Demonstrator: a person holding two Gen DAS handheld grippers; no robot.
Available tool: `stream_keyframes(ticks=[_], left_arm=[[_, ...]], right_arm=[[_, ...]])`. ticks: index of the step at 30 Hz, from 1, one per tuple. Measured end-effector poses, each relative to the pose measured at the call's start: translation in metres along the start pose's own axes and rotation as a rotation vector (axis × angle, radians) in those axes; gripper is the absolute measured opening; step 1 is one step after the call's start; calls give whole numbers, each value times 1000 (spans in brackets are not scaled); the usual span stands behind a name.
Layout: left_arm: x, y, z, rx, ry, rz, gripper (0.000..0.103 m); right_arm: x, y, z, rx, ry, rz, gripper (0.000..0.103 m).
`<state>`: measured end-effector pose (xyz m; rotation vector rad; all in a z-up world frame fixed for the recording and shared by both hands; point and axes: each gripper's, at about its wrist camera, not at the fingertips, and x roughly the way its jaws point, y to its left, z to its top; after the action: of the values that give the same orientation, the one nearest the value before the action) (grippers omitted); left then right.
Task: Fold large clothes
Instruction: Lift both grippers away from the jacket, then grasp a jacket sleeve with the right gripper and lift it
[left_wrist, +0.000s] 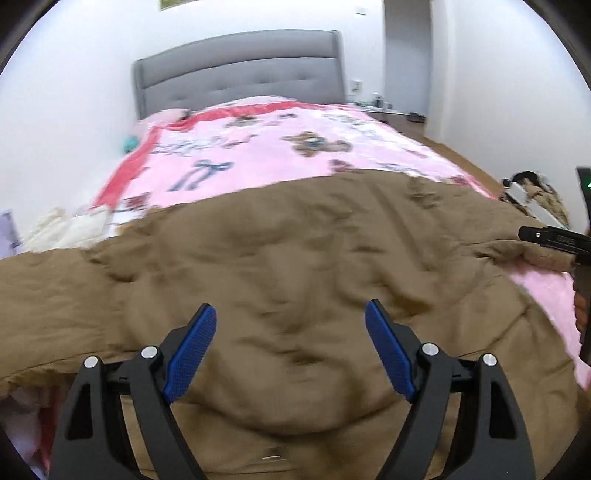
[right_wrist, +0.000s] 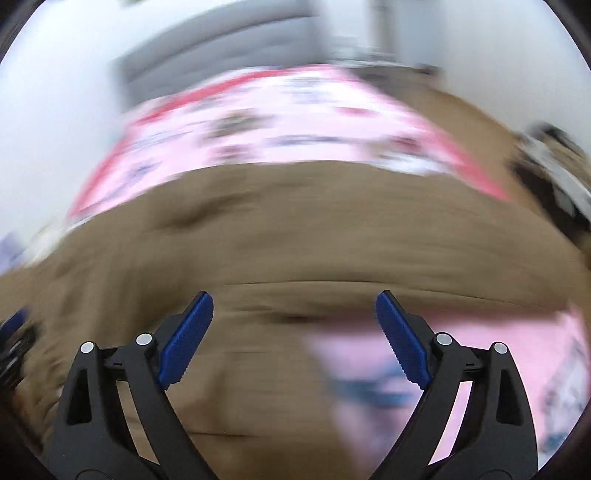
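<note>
The left hand-held gripper hovered with its blue pads spread wide, pinching nothing, above a brown garment that lay wrinkled across the foot of the bed. The right hand-held gripper was likewise spread and empty, over the garment's near edge where the pink blanket showed; that view was badly blurred. Beyond the garment the blanket, printed with bears, ran up to a grey padded headboard against the white wall.
</note>
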<state>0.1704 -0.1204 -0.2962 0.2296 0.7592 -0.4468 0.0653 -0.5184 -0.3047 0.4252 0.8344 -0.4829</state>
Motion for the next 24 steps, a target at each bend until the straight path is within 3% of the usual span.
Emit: stream_keyframes(ticks=[3,5,8,12,16,18,20,22,24], left_arm=[[13,-42,6,40,-1,-86,82],[21,-78,9,132,-28,-127,90],[37,-124,12,254,-1,-241,90],[64,-174,8,347,121,-347,90],[79,-192,-3,366,191,-344,90],[82,-192,-8,329,223,-350,90],[82,-189,-15,315,225,-352,90],[82,-192,-20,337,220,-336,90],[84,-198,-21,347,217,-328,90]], right_arm=[[8,-87,0,269,51,-133,86],[12,-136,-5,458,68,-144,81],[17,-194,-9,710,29,-126,81],[38,-231,-9,887,19,-53,81],[56,-233,-2,941,43,-76,80],[59,-230,1,939,6,-38,60],[58,-229,5,938,-23,13,34],[52,-224,12,923,-66,59,17],[37,-208,31,858,-129,76,14]])
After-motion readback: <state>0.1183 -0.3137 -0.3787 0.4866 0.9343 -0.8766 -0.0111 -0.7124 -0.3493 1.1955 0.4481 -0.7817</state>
